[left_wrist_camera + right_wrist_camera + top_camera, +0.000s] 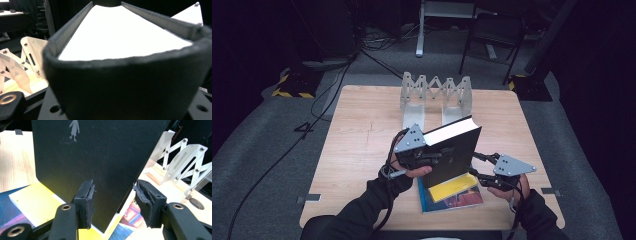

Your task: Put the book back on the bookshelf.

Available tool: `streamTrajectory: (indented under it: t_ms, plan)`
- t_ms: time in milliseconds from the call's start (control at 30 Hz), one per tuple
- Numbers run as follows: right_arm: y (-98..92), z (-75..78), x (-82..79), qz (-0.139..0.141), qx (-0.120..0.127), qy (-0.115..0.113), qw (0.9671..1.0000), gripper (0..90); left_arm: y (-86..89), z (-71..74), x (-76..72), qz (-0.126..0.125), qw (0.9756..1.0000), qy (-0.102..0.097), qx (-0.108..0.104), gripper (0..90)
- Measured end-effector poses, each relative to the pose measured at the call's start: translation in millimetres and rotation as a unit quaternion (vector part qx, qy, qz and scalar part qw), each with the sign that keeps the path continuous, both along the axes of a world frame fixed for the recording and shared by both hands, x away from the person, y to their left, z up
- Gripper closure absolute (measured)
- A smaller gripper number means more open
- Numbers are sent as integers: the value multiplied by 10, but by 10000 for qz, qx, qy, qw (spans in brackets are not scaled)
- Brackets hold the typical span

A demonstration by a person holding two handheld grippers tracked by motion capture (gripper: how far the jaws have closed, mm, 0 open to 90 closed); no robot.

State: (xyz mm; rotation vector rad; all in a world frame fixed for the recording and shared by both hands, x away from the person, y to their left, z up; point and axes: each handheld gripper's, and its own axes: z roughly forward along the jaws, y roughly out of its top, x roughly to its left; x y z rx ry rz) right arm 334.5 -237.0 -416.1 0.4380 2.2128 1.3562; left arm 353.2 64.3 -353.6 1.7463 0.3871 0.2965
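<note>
Black book (452, 152) stands tilted at table (362, 150) centre, lower edge over the yellow book (454, 186). Left gripper (432, 160) clamps its spine, carrying the weight. Right gripper (113, 202) at 4 o'clock — fingers (87, 202) apart, apparently not pressing — steadies the corner for the rack (435, 95) at 12.

The wooden table (357, 145) lies bare along its left half and its far corners, so a hand can cross there freely. At the far middle a white folding rack (435, 92) blocks the way, with a narrow lane between its two feet. Near the front edge a black book (452, 155), held upright and tilted, stands over a yellow book (457, 186) and a blue book (452, 201), closing the space between the left gripper (422, 157) and right gripper (484, 175).
</note>
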Motion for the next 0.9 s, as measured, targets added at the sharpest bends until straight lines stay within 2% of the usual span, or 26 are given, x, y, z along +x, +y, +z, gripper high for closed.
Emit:
streamTrajectory:
  t_ms: [100,300,433,633,733,767,900]
  plan:
    - [-48,-4,10,-43,21,41,10000,491,-8,17,-17,8,10000,-11,-10,501]
    - [-101,-8,23,-114,37,88,9999,479,-10,84,-42,121,9996,-200,137,512]
    - [-132,-5,26,-156,39,110,9998,477,16,135,-43,209,9992,-254,223,515]
    - [-162,-32,40,-216,-52,165,9996,473,111,193,-32,520,9970,-437,363,517]
    - [-181,-37,42,-222,-22,171,9996,474,153,203,-26,648,9961,-473,376,518]
    - [-187,-41,40,-214,-8,190,9996,473,216,218,-10,760,9953,-481,358,519]
    - [-187,-45,35,-197,-31,189,9996,473,298,239,0,869,9943,-523,328,519]
